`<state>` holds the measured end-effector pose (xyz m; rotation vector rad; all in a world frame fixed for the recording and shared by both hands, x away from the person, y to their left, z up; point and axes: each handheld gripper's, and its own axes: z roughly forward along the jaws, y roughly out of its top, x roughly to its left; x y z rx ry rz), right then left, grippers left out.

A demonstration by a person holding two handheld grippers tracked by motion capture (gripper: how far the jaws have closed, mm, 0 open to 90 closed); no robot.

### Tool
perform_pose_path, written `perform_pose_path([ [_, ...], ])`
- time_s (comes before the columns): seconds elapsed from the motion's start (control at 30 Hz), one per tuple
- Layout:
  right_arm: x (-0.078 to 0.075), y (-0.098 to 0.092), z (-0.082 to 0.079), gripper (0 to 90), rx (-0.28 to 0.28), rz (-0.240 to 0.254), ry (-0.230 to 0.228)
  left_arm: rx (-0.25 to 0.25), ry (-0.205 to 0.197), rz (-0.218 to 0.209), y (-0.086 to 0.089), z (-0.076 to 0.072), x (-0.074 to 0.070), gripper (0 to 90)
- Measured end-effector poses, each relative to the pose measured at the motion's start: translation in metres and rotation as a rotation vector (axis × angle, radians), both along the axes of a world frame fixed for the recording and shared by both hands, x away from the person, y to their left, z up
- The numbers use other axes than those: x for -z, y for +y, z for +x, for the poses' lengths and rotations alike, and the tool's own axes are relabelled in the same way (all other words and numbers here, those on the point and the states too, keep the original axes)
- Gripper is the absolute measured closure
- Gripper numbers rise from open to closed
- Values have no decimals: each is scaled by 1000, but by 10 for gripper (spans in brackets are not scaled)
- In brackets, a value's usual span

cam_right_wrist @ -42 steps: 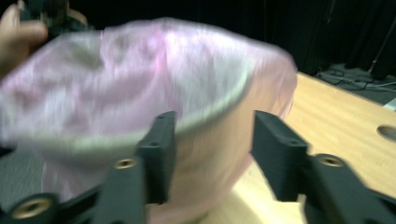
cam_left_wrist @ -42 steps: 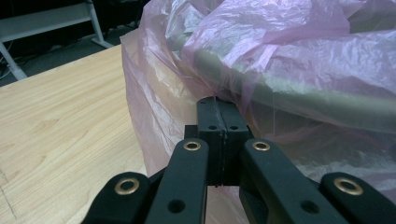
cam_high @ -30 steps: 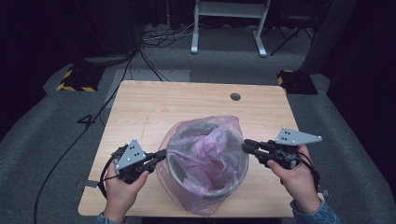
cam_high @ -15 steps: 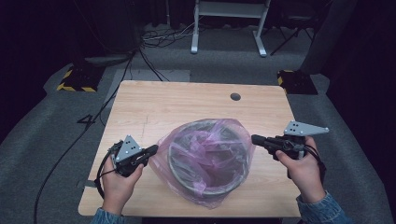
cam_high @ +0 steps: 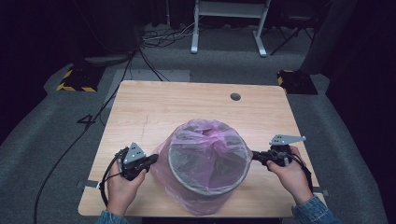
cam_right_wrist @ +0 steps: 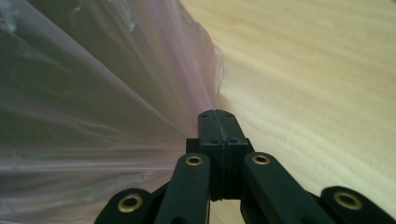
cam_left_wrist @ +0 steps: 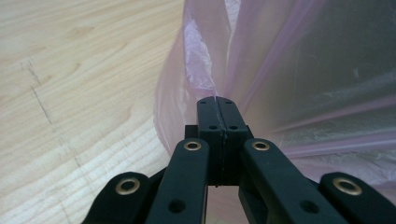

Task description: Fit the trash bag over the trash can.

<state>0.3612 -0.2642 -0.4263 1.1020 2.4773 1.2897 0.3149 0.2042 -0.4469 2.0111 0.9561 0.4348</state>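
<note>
1. Since the earlier frames both grippers have come down; the pink bag (cam_high: 205, 140) is now drawn down over the bin (cam_high: 208, 163), its rim showing.
2. Left gripper (cam_high: 152, 159): fingers pressed together, pinching bag film at the bin's left side.
3. Right gripper (cam_high: 254, 156): fingers pressed together, pinching film at the right side.
4. Bin stands on the desk (cam_high: 154, 107), near the front edge, between both hands.

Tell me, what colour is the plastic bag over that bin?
Pale see-through pink; the bag shows best in the high view, pulled down over the grey bin.
</note>
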Motion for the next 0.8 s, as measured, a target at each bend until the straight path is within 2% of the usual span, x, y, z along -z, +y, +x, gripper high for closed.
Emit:
perform_pose_path([
  [0.1,13,-3,-2,900,-1,-25,39,3,3,23,0,-1,2,900],
  [0.27,27,-8,-9,900,-6,-60,71,3,19,42,1,-6,10,900],
  [0.37,29,-14,-15,900,-8,-76,72,-8,23,26,7,-10,15,899],
  [0.4,29,-17,-17,900,-4,-76,70,-14,31,2,10,-12,17,897],
  [0.47,25,-24,-21,900,3,-73,55,-32,33,-26,15,-16,16,838],
  [0.5,21,-27,-24,793,2,-71,30,-31,7,-26,16,-18,14,728],
  [0.53,17,-30,-26,630,8,-68,-13,-10,-46,-25,16,-22,11,584],
  [0.6,5,-34,-31,445,11,-58,-104,58,-114,-64,15,-30,2,452],
  [0.63,-1,-36,-34,382,11,-38,-136,83,-133,-87,14,-35,-3,396],
  [0.7,-13,-37,-40,323,-9,-9,-191,115,-175,-111,11,-42,-14,321],
  [0.8,-29,-29,-51,252,-82,31,-231,172,-203,-165,6,-47,-27,279],
])
